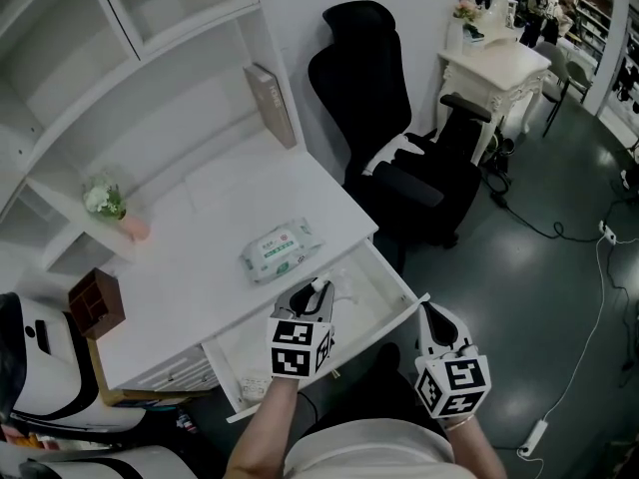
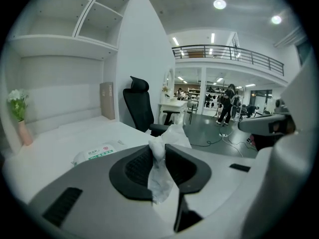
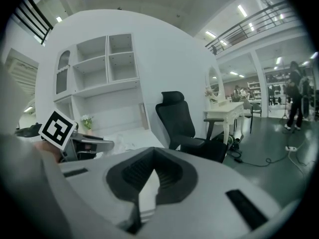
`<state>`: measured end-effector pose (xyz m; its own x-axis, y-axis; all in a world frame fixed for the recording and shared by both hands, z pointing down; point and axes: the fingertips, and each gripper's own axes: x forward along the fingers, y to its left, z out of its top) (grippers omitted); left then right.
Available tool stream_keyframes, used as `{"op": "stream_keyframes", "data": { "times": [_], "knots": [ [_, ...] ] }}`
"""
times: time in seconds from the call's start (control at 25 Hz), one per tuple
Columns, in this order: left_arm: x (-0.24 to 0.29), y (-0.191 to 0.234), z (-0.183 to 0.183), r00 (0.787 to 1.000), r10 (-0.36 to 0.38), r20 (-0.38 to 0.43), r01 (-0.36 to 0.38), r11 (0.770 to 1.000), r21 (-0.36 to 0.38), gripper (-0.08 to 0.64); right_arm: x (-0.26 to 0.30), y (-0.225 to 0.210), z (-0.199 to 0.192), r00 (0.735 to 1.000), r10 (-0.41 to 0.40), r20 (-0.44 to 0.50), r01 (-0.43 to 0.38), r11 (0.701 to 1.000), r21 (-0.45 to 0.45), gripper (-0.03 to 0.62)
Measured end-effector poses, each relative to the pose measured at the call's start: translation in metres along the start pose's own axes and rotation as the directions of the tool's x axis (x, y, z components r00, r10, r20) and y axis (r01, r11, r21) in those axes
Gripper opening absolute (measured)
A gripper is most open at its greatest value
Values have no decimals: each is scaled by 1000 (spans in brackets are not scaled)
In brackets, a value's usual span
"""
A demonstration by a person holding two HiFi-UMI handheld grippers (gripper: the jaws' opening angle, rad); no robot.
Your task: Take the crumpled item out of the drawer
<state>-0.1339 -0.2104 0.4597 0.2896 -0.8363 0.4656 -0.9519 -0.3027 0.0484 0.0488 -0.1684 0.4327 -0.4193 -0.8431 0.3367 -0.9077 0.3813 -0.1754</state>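
The crumpled item (image 2: 159, 171) is a wad of thin whitish plastic, and my left gripper (image 2: 158, 151) is shut on it, with the wad sticking out past the jaw tips. In the head view the left gripper (image 1: 318, 292) holds the crumpled item (image 1: 337, 283) over the open white drawer (image 1: 384, 285) of the desk. My right gripper (image 1: 435, 319) hangs by the drawer's front right corner. In the right gripper view its jaws (image 3: 153, 159) meet at the tips with nothing between them.
A pack of wet wipes (image 1: 280, 250) lies on the desktop (image 1: 210, 218) behind the drawer. A book (image 1: 272, 105), a flower vase (image 1: 112, 206) and a brown box (image 1: 97, 302) stand further back and left. A black office chair (image 1: 399, 158) stands right of the desk.
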Motion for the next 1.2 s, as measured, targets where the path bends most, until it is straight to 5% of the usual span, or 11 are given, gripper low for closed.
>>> {"op": "stream_keyframes", "data": {
  "times": [1.2],
  "knots": [
    [-68,6,15,988,39,149,-33,998,-47,72,-13,31,1,998,60,32,-59,998,-27,2]
  ]
}}
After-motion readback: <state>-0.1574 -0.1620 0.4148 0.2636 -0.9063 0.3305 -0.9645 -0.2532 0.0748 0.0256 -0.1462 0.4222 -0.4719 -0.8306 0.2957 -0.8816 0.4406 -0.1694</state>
